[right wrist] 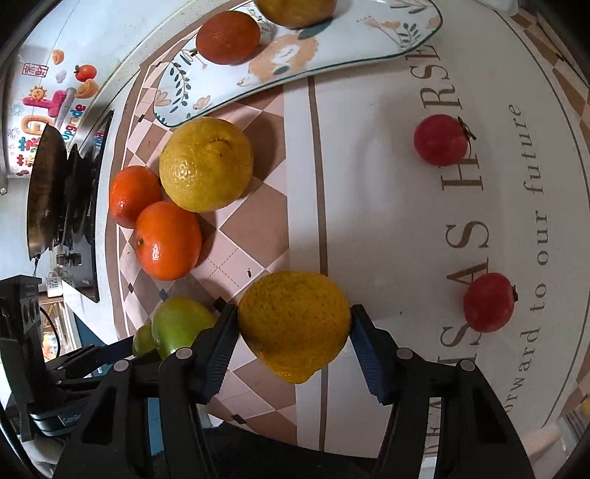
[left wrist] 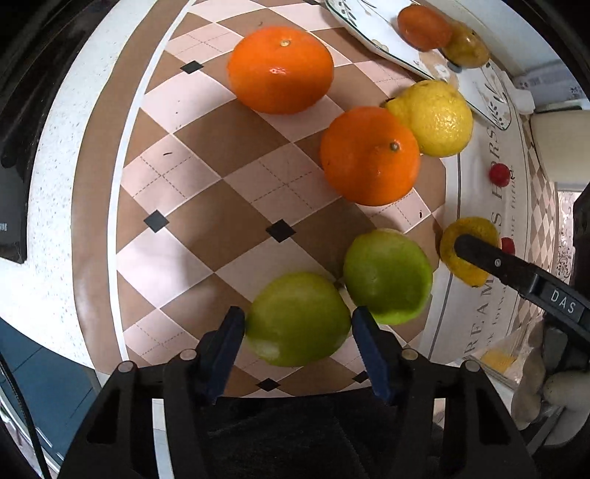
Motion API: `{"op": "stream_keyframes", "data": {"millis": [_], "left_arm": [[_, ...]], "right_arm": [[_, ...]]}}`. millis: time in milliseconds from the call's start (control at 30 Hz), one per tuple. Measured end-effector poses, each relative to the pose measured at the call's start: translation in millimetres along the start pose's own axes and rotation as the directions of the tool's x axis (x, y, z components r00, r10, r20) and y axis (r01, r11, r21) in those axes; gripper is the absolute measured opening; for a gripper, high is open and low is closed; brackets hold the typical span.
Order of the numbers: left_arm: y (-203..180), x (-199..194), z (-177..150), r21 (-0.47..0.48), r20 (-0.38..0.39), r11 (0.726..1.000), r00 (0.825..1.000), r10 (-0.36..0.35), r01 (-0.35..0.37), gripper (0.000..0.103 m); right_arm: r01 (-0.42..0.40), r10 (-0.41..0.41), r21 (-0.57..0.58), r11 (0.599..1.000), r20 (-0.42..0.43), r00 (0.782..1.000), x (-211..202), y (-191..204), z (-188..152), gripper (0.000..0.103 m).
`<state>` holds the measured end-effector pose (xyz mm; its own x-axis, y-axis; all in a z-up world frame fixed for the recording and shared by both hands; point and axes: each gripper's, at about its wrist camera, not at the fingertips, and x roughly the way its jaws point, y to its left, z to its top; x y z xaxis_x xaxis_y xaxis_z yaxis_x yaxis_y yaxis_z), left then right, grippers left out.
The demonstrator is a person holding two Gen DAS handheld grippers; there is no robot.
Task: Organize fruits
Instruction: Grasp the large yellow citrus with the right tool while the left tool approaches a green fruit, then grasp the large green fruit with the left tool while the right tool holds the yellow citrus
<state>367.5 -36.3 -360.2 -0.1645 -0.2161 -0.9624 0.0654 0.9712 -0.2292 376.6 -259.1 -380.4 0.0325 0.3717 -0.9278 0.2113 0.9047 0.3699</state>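
Green fruit (left wrist: 297, 318) sits clamped in left fingers (left wrist: 232, 333), yellow lemon (right wrist: 295, 324) in right fingers (right wrist: 363, 350).

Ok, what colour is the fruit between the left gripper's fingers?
Green: the green fruit sits between the left gripper fingers, clearest in the left wrist view.

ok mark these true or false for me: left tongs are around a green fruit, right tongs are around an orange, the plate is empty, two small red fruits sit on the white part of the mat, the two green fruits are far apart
1. The left tongs are around a green fruit. True.
2. The right tongs are around an orange. False: a yellow lemon sits between them.
3. The plate is empty. False: it holds a dark orange fruit and a yellowish fruit.
4. Two small red fruits sit on the white part of the mat. True.
5. The two green fruits are far apart. False: the second green fruit lies right beside the first.
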Motion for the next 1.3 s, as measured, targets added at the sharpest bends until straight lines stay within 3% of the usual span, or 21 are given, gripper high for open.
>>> {"op": "stream_keyframes", "data": {"millis": [133, 300, 467, 667, 767, 1133, 1233, 1300], "left_arm": [[-0.6, 3.1, 5.5, 0.011, 0.006, 1.0, 1.0, 0.012, -0.012, 0.058], [12.3, -7.4, 13.0, -0.012, 0.053, 0.997, 0.996, 0.077, -0.077, 0.057], [24.4, -3.8, 18.8, -0.063, 0.031, 0.998, 0.999, 0.033, -0.031, 0.059], [29.1, 9.4, 18.8, -0.063, 0.002, 0.997, 0.999, 0.051, -0.051, 0.06], [35.8, 17.5, 16.3, -0.088, -0.017, 0.996, 1.0, 0.018, -0.02, 0.059], [21.0, 11.3, 15.8, -0.082, 0.043, 0.996, 0.998, 0.045, -0.041, 0.057], [17.4, -2.0, 21.7, -0.068, 0.073, 0.996, 0.996, 0.055, -0.05, 0.055], [15.0, -10.1, 26.5, -0.065, 0.085, 0.997, 0.995, 0.047, -0.042, 0.043]], "right_arm": [[0.0, 0.0, 0.001, 1.0, -0.001, 1.0, -0.4, 0.4, 3.4, 0.063], [-0.009, 0.009, 0.001, 1.0, -0.012, 1.0, -0.1, -1.1, 2.1, 0.063], [-0.01, 0.01, 0.0, 1.0, -0.015, 1.0, 0.8, 0.8, 0.6, 0.063], [-0.033, 0.034, 0.035, 0.999, -0.035, 0.999, 5.7, -3.8, 4.6, 0.063], [-0.032, 0.034, 0.036, 0.999, -0.037, 0.999, 7.0, -3.4, 4.7, 0.063], [-0.029, 0.03, 0.033, 0.999, -0.028, 0.999, 7.5, -1.5, 4.5, 0.063], [-0.031, 0.032, 0.05, 0.998, -0.015, 0.999, 6.1, -3.3, 4.8, 0.062], [-0.036, 0.036, 0.066, 0.997, 0.001, 0.999, 3.8, -4.9, 7.4, 0.062]]}}
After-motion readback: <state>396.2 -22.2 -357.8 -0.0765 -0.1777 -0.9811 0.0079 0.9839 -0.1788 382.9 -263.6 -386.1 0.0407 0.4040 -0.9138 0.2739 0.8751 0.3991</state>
